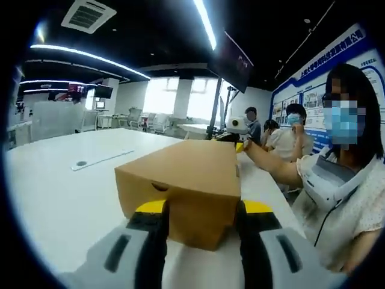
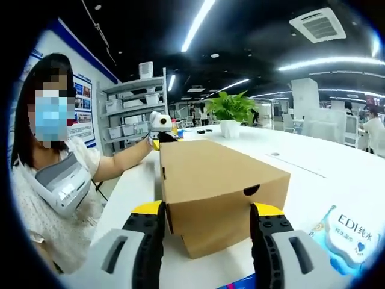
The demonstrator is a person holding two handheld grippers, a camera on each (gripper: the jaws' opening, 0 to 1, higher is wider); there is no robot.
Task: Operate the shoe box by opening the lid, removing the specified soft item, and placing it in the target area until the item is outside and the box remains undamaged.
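Closed cardboard shoe box point(image 1: 186, 180) sits on white table point(image 1: 54, 192), person seated beside it. We hold left hand-held gripper point(image 1: 201, 226) wide around one end of box, right hand-held gripper point(image 2: 207, 232) wide around opposite end point(image 2: 216, 186). Blue-white packet point(image 2: 349, 232) lies near box.
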